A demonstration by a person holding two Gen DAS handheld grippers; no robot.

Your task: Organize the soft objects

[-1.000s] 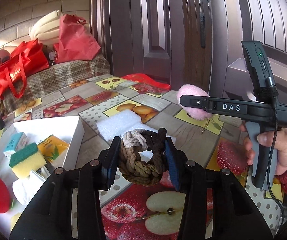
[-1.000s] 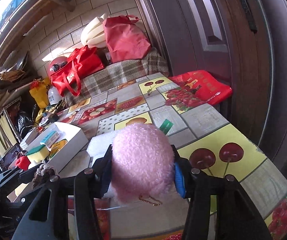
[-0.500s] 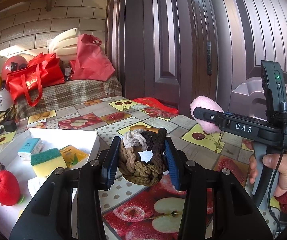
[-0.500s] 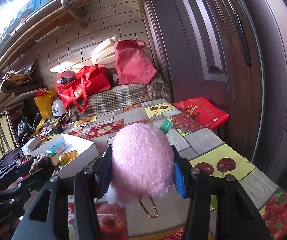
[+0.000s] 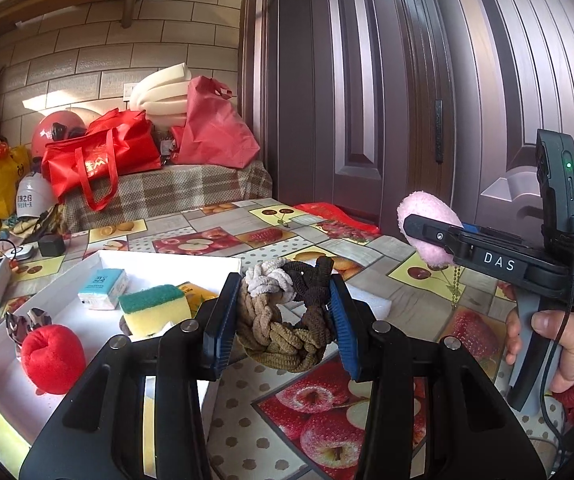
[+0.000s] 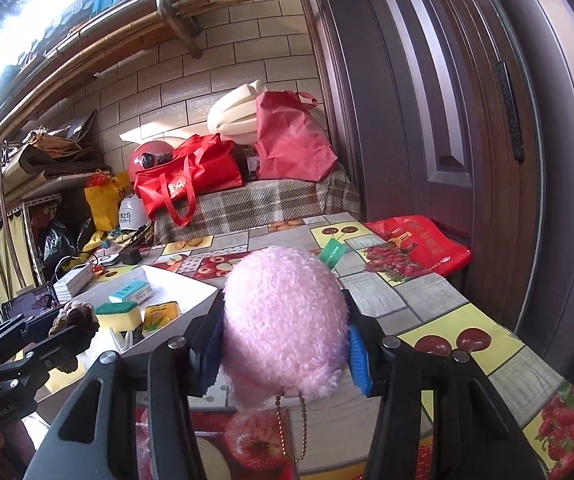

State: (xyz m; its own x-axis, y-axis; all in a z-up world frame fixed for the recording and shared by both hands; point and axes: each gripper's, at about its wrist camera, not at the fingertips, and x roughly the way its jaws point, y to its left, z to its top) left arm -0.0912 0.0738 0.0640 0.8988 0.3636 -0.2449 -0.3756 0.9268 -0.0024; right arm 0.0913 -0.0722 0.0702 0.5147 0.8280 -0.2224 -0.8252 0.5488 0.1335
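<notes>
The left tongs [image 5: 283, 324] are clamped on a braided bundle of beige, tan and brown elastic hair ties [image 5: 287, 320], held in the air above the worktop [image 5: 327, 416]. The right tongs [image 6: 285, 340] grip a fluffy pink plush ball [image 6: 285, 320] with a gold bead chain hanging under it, also clear of the surface.

The worktop wears a glossy oilcloth printed with apples, cherries and strawberries. On it to the left lies a shallow white cardboard tray [image 5: 167, 258] holding a yellow sponge with a green scouring top [image 5: 155, 310], a small blue-and-white tissue pack [image 5: 103, 288] and a red plush apple [image 5: 53, 358]. Behind stand a plaid-covered bench, red bags, a tiled wall and a dark panelled door.

Compared with a second ago, both tongs have swung toward the tray: the tray sits nearer the centre of each view, and more wall shows.

The tray's middle is bare; the worktop's right edge runs close along the door.
</notes>
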